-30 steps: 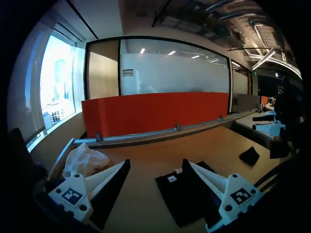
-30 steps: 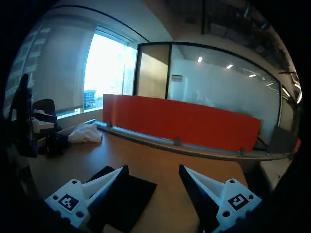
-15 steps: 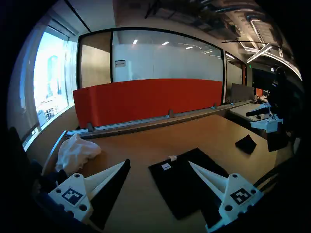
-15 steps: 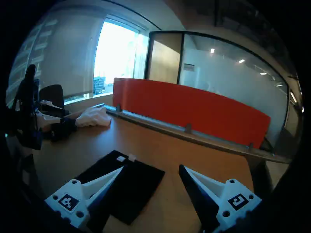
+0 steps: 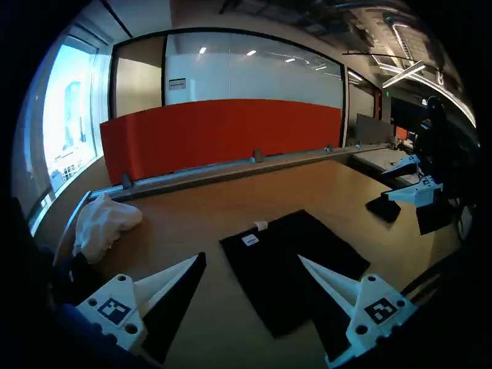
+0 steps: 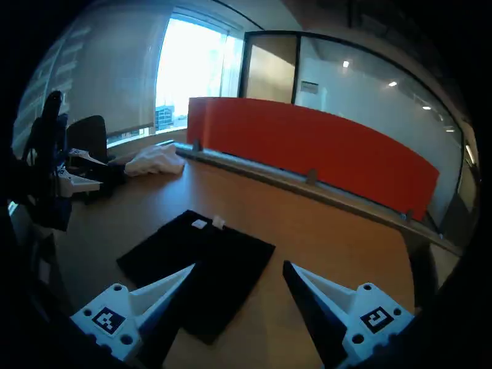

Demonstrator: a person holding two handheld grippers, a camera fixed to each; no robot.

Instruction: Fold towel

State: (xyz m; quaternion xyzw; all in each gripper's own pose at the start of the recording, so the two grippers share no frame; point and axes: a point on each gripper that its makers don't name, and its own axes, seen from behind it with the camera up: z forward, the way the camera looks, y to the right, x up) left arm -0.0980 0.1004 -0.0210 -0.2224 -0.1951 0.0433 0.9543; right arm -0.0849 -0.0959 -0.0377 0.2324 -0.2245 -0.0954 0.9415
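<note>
In the left gripper view, the left gripper (image 5: pixel 250 258) hangs above the wooden desk (image 5: pixel 203 209) with its jaws spread wide and nothing between them. The black towel (image 5: pixel 289 264) lies flat just ahead and to the right, partly under the right finger, with its small white tags (image 5: pixel 250 240) on the far edge. It sits askew to the fingers, so I'd say a straight dive could catch one corner off-line and give a crooked fold. The crumpled white cloth (image 5: pixel 101 224) by the orange partition (image 5: pixel 221 135) is well apart and no bother.

In the right gripper view, the right gripper (image 6: pixel 240 265) is also gaping and empty. It hovers over the near edge of the black towel (image 6: pixel 197 258), which spreads out to the left on the desk (image 6: pixel 320 246). The cloth looks thin and lies tight to the smooth wood, so the fingertips might scrape the top and close on nothing, or just push it along. The left gripper (image 6: pixel 77 178) is far off at the left, so one side lifted early would drag the towel out of square
</note>
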